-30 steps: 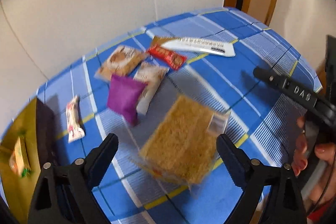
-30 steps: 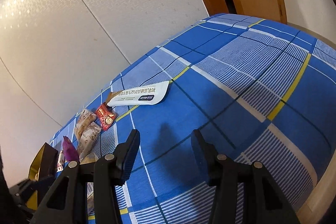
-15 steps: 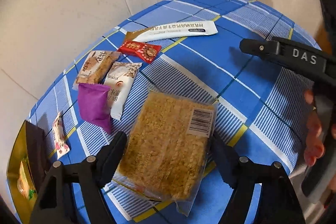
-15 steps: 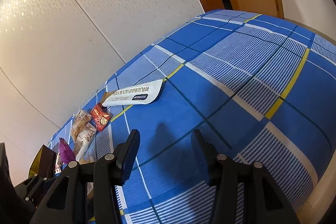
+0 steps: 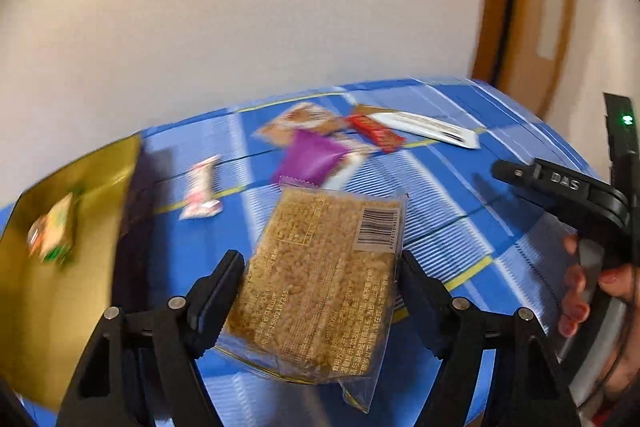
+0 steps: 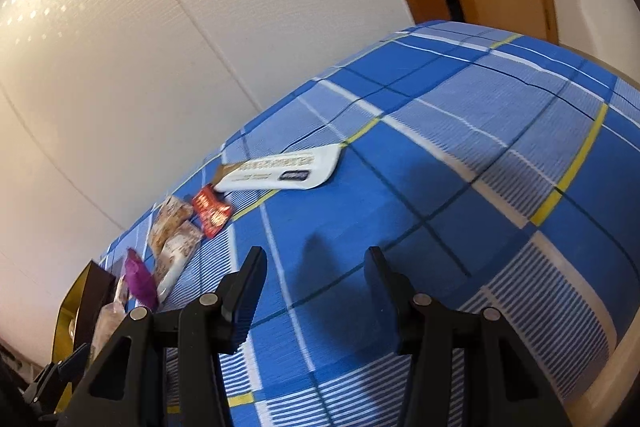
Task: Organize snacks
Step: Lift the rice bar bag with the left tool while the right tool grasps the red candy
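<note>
1. A gold box (image 5: 60, 259) lies open at the counter's (image 5: 460, 187) left edge.
2. A clear-wrapped tan rice cake (image 5: 320, 287), barcode at its upper right, sits lifted between the left claw's (image 5: 320, 283) pads, pinched at both sides.
3. The right claw (image 6: 316, 279) hangs half-open over blue plaid cloth, gripping nothing.

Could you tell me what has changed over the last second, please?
The left gripper closed on the clear rice-cake packet and lifted it off the tablecloth, swinging toward the gold box. The right gripper stayed open and empty; the other snacks lie unmoved.
</note>
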